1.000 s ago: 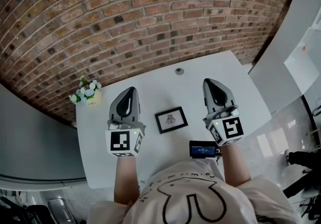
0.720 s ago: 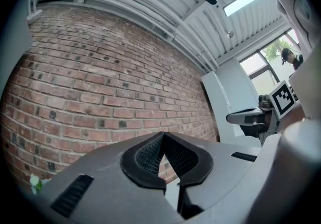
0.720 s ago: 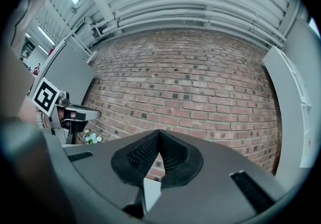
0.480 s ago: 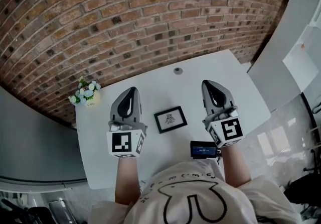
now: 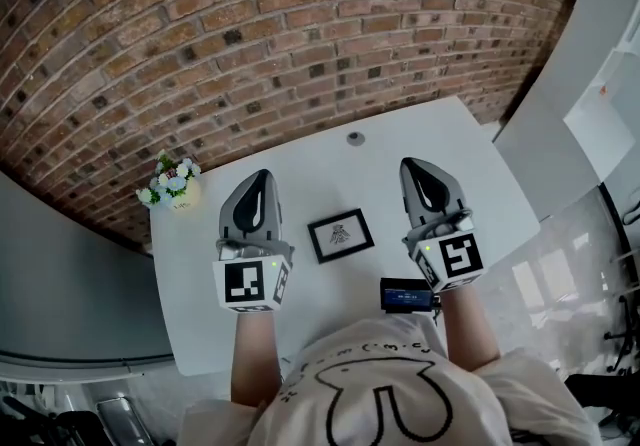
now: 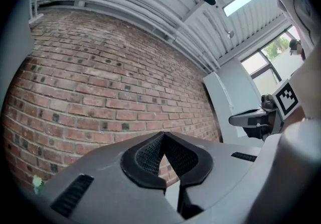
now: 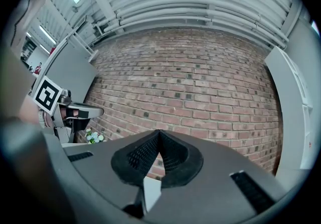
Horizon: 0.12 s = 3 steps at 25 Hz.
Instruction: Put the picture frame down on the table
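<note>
A small black picture frame with a white mat and a dark print lies flat on the white table, midway between the grippers. My left gripper hovers left of the frame, shut and empty. My right gripper hovers right of it, also shut with nothing held. In the left gripper view the jaws meet at the tips against the brick wall, and the right gripper shows at the side. The right gripper view shows its jaws closed too, with the left gripper at left.
A small vase of white and pink flowers stands at the table's far left corner. A round grey cable port sits near the far edge. A dark device with a screen hangs at the person's chest. A brick wall backs the table.
Both grippers stay almost where they were; the head view has shifted slightly. The frame lies in the same spot on the table.
</note>
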### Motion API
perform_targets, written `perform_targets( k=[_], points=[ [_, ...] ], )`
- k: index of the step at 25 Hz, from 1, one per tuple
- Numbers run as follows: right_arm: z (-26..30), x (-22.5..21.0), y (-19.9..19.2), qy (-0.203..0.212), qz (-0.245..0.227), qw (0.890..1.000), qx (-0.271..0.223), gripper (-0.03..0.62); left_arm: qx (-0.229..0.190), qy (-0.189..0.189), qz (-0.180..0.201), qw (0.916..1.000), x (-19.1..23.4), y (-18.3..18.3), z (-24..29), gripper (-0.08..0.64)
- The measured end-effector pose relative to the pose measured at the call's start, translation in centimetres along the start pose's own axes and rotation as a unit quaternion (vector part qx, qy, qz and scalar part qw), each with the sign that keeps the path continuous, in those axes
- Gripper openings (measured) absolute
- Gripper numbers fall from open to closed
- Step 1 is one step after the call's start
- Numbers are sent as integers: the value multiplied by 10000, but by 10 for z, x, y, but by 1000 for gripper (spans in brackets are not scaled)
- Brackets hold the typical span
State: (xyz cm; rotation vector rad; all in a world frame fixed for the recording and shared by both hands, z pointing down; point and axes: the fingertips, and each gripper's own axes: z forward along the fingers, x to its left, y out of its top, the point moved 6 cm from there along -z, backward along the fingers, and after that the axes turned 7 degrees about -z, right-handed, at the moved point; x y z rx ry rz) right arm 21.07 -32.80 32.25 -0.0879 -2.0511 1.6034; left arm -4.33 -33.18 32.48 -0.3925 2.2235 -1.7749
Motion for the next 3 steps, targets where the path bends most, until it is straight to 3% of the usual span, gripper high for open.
perform_targets(
  k=[3],
  points=[
    [0,1,0,3,12,10000,9,17,-7,46,-22,10000,0,1,0,11]
  ],
)
